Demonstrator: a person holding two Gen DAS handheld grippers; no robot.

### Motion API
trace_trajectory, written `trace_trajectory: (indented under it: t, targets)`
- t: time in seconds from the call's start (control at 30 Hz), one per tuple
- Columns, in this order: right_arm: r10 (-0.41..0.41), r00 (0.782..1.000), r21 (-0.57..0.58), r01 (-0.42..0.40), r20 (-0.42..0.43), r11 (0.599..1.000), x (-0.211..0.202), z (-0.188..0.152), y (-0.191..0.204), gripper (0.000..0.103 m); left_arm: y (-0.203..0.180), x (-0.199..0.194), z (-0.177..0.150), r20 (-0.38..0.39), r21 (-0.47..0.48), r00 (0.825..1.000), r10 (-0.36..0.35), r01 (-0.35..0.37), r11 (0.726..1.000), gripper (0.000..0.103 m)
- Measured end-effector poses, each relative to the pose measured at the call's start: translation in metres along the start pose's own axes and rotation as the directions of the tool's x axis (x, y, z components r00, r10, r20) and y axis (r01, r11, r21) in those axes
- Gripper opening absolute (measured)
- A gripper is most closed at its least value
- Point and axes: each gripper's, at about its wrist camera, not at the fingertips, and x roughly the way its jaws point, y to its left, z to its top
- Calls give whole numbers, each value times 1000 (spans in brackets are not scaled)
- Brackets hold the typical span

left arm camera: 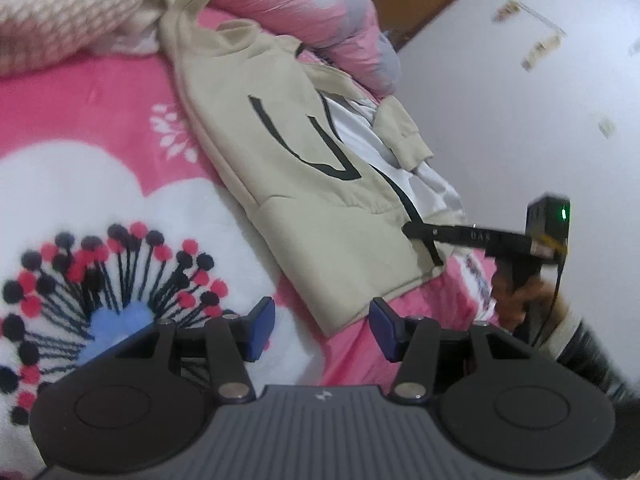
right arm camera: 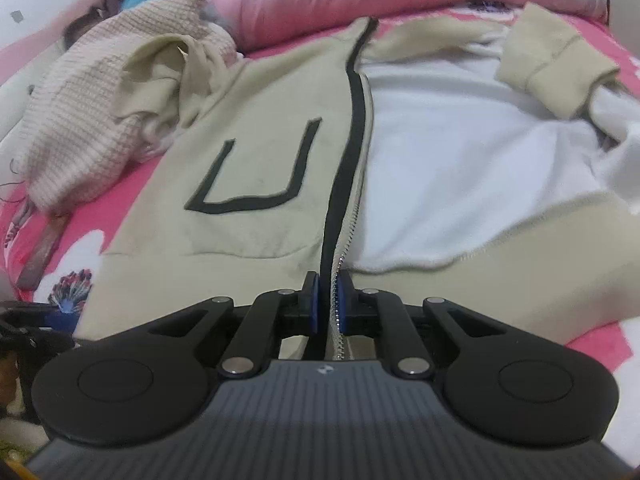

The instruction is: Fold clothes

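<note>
Left wrist view: a beige zip jacket (left arm camera: 320,184) is seen lying spread on a pink floral bedspread (left arm camera: 80,96), its front marked with a black U-shaped outline (left arm camera: 304,144) and its white lining (left arm camera: 384,148) exposed on the far side. The left gripper (left arm camera: 322,328) is held just short of the jacket's hem, its blue-padded fingers (left arm camera: 262,328) spread wide apart with nothing between them. The right gripper (left arm camera: 416,232) is seen reaching in from the right, its black tips pressed onto the black-trimmed front edge near the hem; it is carried by a hand (left arm camera: 520,300). A pink quilt (left arm camera: 320,12) is bunched behind the jacket, and a knitted garment (left arm camera: 52,16) lies at upper left. Right wrist view: the jacket (right arm camera: 248,184) fills the frame, with the U-shaped outline (right arm camera: 256,176) on the left panel and the white lining (right arm camera: 460,160) on the right. The right gripper (right arm camera: 329,300) is shown closed on the zipper edge (right arm camera: 348,160), whose metal teeth run between the blue pads (right arm camera: 315,304). A beige cuff (right arm camera: 556,68) rests on the lining at upper right. The knitted garment (right arm camera: 80,128) lies to the left, touching the jacket's shoulder.
</note>
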Motion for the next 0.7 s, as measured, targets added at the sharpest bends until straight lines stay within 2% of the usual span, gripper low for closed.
trace_trajectory:
  t: [0.23,0.3,0.33,0.37,0.43,0.5,0.57,0.7]
  targets:
    - [-51,999,-39,51,11,998,3,-5,3,10,10,8,8,-17,-106,999,-45,43,993,52]
    - [-68,998,-43,68,10,997,5,-8,3,14,9,14,8,-37,-113,999,-29,25,993,46]
    - [-76,997,-45,76,10,996,6,-9,3,22,9,16,8,-45,-115,999,-23,18,993,41]
    - [-105,994,-56,106,24,993,2,-9,6,25,9,19,9,-52,-117,998,-17,11,993,32]
    - [-158,986,-88,163,61,983,-7,-8,12,36,9,24,9,-68,-122,998,-4,-4,992,21]
    - [-173,981,-120,183,90,976,-15,-11,17,43,11,27,8,-77,-132,997,10,-20,991,14]
    - [-180,977,-141,195,115,971,-20,-13,21,44,12,29,7,-74,-143,997,18,-28,989,8]
    - [-185,968,-207,219,170,954,-26,-15,36,44,5,23,6,-62,-131,998,23,-31,991,5]
